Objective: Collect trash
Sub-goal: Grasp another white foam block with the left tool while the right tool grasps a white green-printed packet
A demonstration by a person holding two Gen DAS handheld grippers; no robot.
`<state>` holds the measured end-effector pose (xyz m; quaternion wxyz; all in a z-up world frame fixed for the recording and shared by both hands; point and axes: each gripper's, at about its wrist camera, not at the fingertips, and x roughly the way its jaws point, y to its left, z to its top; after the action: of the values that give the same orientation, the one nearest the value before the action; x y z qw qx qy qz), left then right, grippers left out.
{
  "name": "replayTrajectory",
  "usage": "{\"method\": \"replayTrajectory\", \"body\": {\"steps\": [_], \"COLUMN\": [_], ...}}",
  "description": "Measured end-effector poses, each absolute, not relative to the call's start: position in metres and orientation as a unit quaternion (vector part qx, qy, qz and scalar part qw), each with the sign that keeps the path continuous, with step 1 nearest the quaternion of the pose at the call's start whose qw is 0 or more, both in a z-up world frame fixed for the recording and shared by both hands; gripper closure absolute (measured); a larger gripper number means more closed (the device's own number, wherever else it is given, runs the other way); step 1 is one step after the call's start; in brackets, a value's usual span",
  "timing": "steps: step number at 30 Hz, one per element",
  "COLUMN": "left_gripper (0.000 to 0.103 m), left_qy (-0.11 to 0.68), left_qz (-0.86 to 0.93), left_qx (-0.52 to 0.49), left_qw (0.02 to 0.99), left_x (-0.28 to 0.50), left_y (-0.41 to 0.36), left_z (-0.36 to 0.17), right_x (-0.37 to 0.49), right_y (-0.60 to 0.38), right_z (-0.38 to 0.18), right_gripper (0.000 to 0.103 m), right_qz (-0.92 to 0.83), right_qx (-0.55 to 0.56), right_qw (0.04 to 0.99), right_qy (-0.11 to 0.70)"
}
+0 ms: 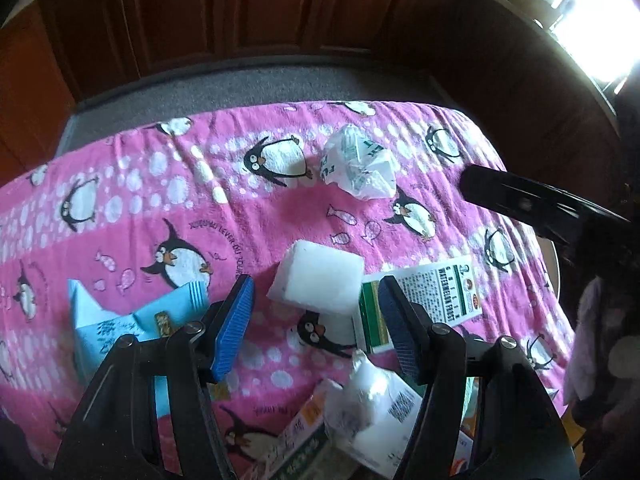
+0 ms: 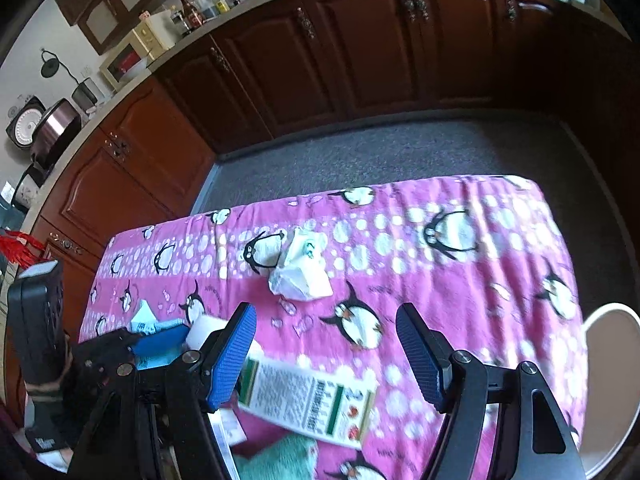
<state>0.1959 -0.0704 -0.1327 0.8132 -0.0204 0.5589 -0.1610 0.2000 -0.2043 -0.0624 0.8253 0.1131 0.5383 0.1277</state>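
Trash spread across the desk; nothing gripped.
We note the pink penguin-print cloth-covered desk (image 1: pixel 120 200), then the white foam block (image 1: pixel 320 276) near centre, light and stiff, best taken across its flat sides. The crumpled white printed wrapper (image 1: pixel 358 162) beyond is soft. Left gripper (image 1: pixel 316 324) and right gripper (image 2: pixel 326 354): jaws apart, empty.

Place: home kitchen
Cabinets: dark wood doors (image 2: pixel 372 52) beneath the countertop (image 2: pixel 192 40)
On countertop: bottles (image 2: pixel 200 8), rice cooker (image 2: pixel 52 128)
Below cabinets: grey floor (image 2: pixel 380 152), penguin-cloth desk (image 2: pixel 500 280)
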Motion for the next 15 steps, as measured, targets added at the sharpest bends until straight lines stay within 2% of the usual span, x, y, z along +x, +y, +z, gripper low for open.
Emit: {"method": "replayTrajectory", "body": {"steps": [1,2,8,9,10,11,15], "left_gripper": [0.057,0.064,0.067,0.067,0.067,0.067,0.067], "left_qy": [0.561,0.563,0.551,0.549,0.546,0.544,0.531], "left_qz": [-0.163,-0.161,-0.155,-0.153,-0.151,-0.150,-0.148], "left_qx": [-0.023,-0.024,-0.043,-0.045,-0.048,-0.050,-0.056], "left_qw": [0.811,0.810,0.819,0.821,0.823,0.824,0.832], "left_x": [0.198,0.200,0.198,0.197,0.196,0.195,0.192], "left_y": [-0.069,-0.067,-0.049,-0.046,-0.044,-0.041,-0.035], "left_z": [-0.134,-0.135,-0.129,-0.127,-0.124,-0.122,-0.111], "right_x": [0.206,0.211,0.243,0.248,0.250,0.250,0.238], "right_y": [-0.201,-0.197,-0.173,-0.171,-0.171,-0.172,-0.178], "right_z": [-0.066,-0.070,-0.105,-0.115,-0.121,-0.125,-0.114], "right_gripper": [0.033,0.033,0.034,0.042,0.061,0.071,0.078], "right_qz": [0.128,0.129,0.132,0.130,0.132,0.135,0.149], "right_qx": [0.115,0.117,0.116,0.118,0.124,0.132,0.140], "right_qw": [0.822,0.819,0.802,0.797,0.793,0.788,0.797], "right_qy": [0.542,0.546,0.571,0.578,0.582,0.587,0.568]}}
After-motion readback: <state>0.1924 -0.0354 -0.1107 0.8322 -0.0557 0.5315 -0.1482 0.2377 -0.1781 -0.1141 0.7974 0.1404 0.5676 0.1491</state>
